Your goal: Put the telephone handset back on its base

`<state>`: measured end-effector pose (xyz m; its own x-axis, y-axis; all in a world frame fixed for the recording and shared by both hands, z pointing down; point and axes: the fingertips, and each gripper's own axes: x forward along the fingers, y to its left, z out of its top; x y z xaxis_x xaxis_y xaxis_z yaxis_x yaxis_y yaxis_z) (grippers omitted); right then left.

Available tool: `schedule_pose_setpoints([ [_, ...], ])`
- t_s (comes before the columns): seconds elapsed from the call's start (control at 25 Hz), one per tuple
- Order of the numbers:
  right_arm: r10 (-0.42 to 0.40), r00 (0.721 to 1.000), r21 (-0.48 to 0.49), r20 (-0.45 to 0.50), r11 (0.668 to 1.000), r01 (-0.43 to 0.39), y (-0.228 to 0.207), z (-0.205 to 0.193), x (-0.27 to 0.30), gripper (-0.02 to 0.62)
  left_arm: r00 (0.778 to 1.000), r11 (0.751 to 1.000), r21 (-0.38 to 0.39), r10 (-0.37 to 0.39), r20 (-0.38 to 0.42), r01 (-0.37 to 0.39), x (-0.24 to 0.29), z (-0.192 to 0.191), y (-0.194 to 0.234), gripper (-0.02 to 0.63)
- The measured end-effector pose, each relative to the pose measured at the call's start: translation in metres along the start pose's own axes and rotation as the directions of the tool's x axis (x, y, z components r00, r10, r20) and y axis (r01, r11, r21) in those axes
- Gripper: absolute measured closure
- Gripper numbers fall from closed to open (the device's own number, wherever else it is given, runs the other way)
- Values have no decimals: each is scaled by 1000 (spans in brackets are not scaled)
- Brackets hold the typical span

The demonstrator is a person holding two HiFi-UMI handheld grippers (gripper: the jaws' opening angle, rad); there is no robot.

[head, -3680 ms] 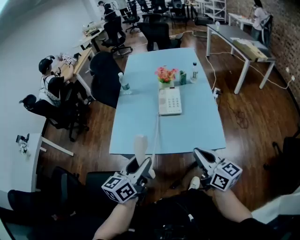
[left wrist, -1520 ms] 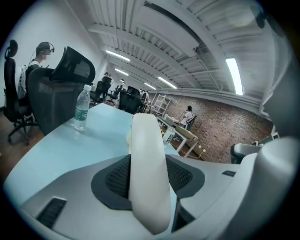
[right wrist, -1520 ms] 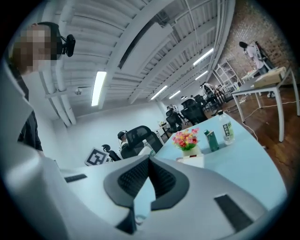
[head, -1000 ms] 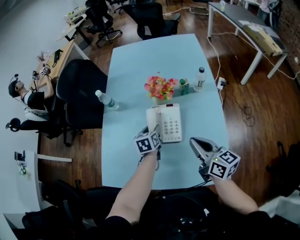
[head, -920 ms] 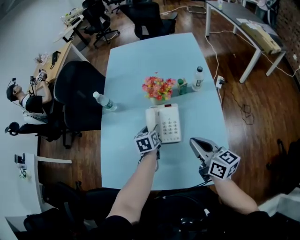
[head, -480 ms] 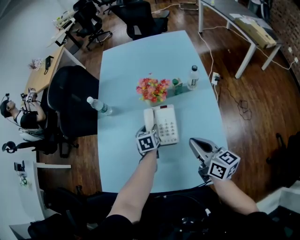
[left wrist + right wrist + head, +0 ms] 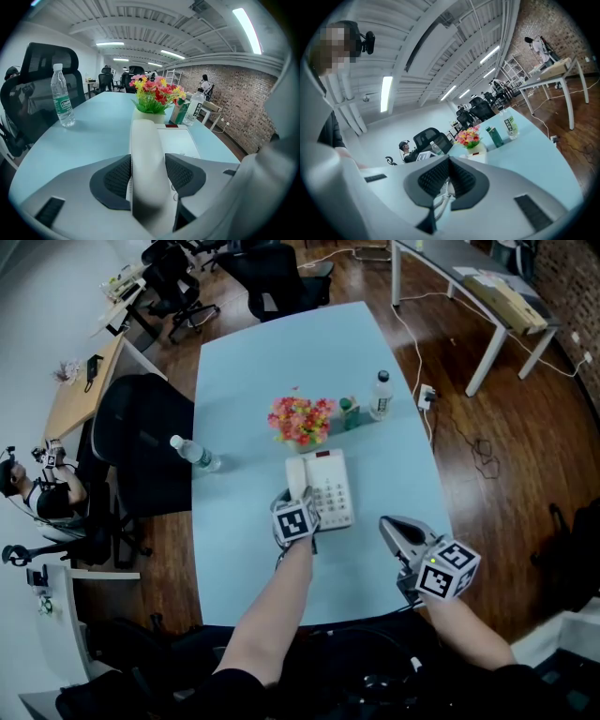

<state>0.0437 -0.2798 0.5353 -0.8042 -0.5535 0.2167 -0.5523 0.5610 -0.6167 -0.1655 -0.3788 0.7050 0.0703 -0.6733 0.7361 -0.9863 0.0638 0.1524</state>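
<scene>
One handset (image 7: 296,481) runs along the base's (image 7: 334,489) left edge, open tabletop (image 7: 234,521) beside.

Base (image 7: 334,493) sits mid-table (image 7: 253,362), toward the near half. Handset (image 7: 296,480) lies along the base's left side. Flowers (image 7: 299,420) stand just behind the base. Right of the flowers: carton (image 7: 348,412), then bottle (image 7: 380,395), in a row. Second bottle (image 7: 194,454) stands at the table's left edge, well apart from the base. Chair (image 7: 141,427) stands off that edge. Desk (image 7: 450,263) stands behind, to the right.
</scene>
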Motion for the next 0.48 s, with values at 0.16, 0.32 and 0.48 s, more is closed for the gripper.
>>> schedule_pose_setpoints([
  [0.16, 1, 1000, -13, 9, 1000, -1, 6, 4, 0, 577, 999, 999, 40, -10, 46, 8, -15, 15, -2, 360],
  [0.32, 17, 1000, -11, 7, 1000, -17, 12, -2, 2, 577, 992, 999, 6, -46, 120, 46, -48, 27, 4, 360],
  [0.48, 30, 1000, -39, -3, 999, -30, 25, -8, 5, 577, 964, 986, -21, -155, 218, 163, -94, 29, 4, 362],
])
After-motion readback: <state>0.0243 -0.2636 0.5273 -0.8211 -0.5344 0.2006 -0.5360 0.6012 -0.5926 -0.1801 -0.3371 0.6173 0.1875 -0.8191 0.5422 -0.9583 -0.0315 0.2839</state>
